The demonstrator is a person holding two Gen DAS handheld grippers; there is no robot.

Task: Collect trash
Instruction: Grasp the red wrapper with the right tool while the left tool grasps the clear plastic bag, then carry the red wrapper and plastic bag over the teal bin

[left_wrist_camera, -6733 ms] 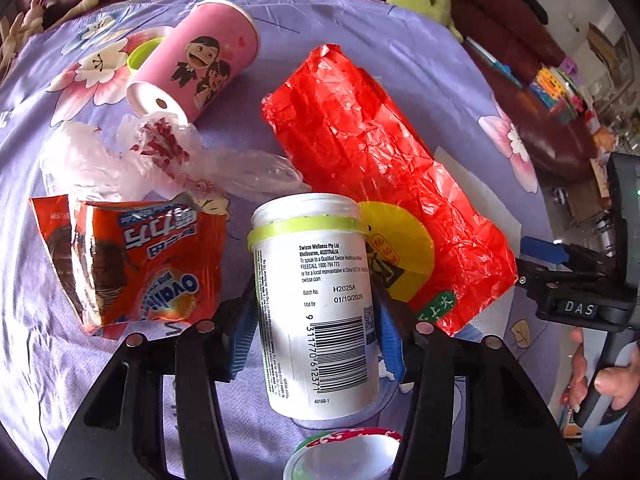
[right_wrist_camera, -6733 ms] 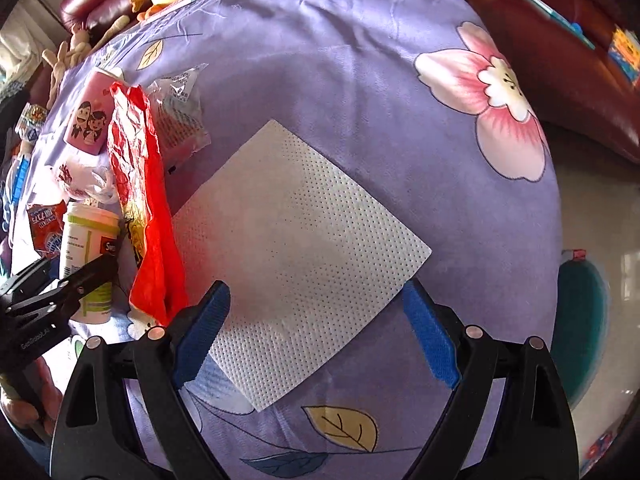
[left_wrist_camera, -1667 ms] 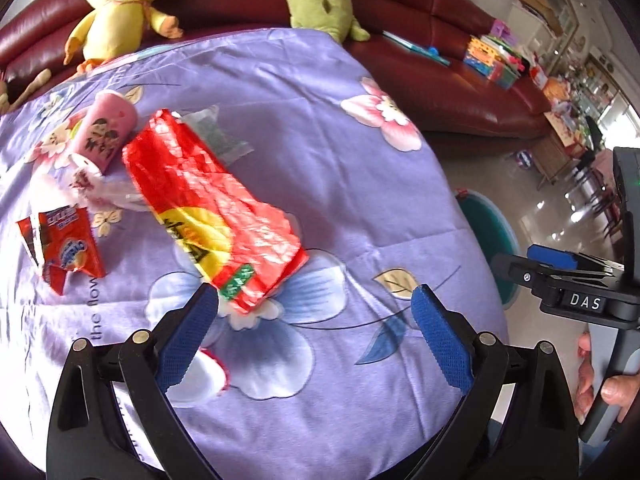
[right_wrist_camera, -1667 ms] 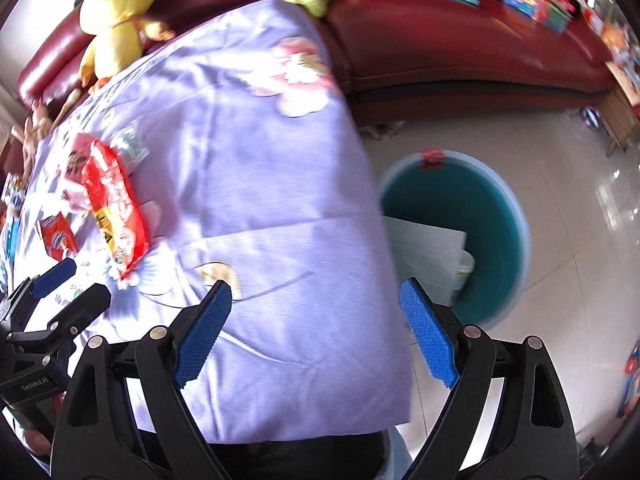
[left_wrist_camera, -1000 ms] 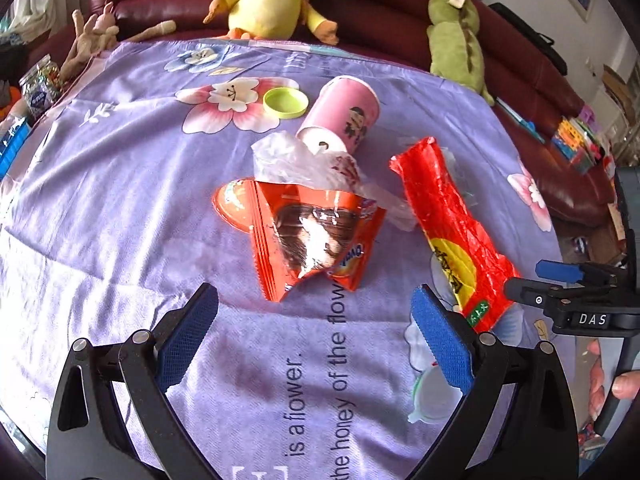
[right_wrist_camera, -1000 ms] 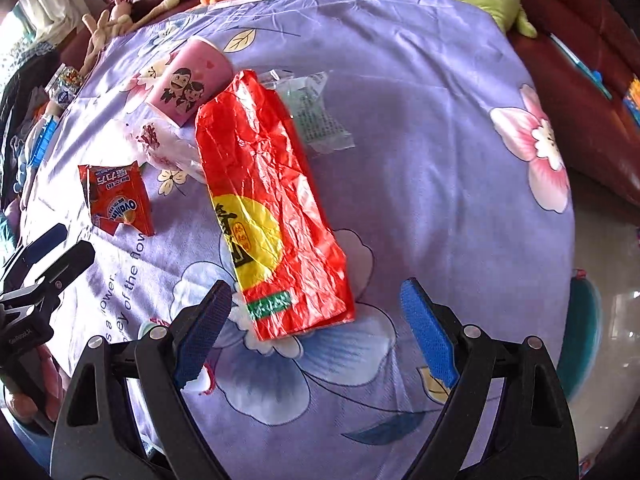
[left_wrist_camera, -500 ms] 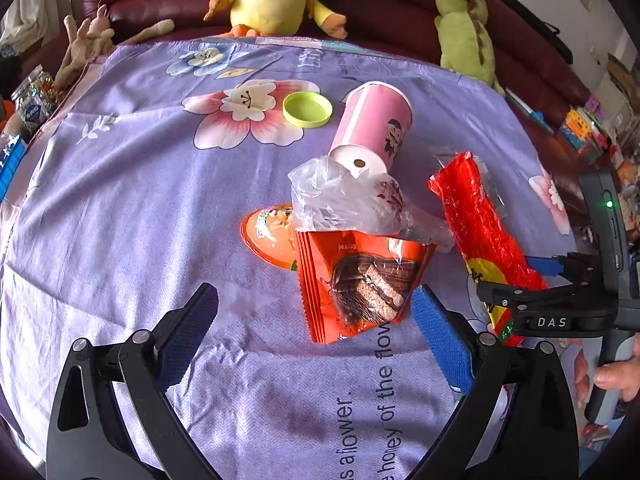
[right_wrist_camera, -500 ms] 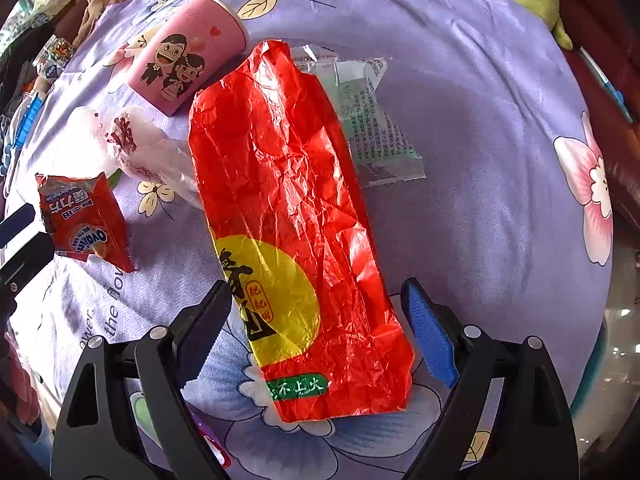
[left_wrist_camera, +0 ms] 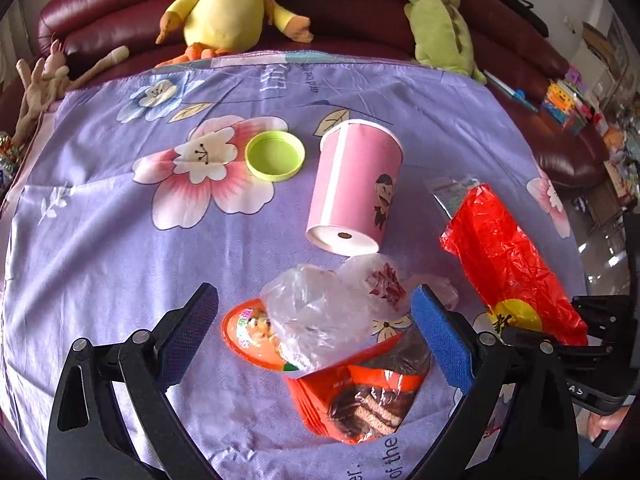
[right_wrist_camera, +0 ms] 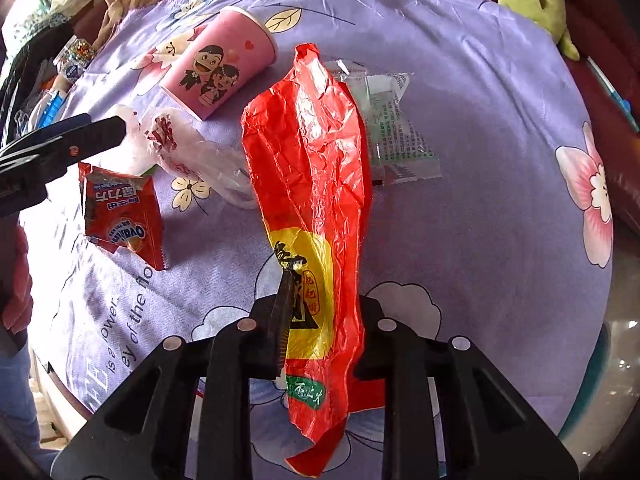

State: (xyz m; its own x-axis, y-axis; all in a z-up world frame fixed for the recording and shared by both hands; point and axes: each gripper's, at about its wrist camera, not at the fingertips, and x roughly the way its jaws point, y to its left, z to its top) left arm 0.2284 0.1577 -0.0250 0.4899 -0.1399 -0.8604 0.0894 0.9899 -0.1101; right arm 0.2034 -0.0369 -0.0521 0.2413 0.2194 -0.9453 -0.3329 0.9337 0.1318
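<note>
Here the right gripper (right_wrist_camera: pixel 289 276) fingers pinch the red bag (right_wrist_camera: pixel 310 184); the left gripper (left_wrist_camera: pixel 314 328) fingers spread wide over the clear bag (left_wrist_camera: pixel 320 316).

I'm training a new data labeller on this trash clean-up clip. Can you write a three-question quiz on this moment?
1. True or false: the right tool is shut on the red plastic bag.
2. Which item lies between the open fingers of the left tool?
A. the green lid
B. the clear crumpled bag
C. the pink paper cup
3. Fill in: the pink paper cup lies on its ____ on the purple floral cloth.

Key
1. True. Its fingers are pinched together on the bag's yellow patch.
2. B. It lies over the orange snack wrapper.
3. Side.
</note>
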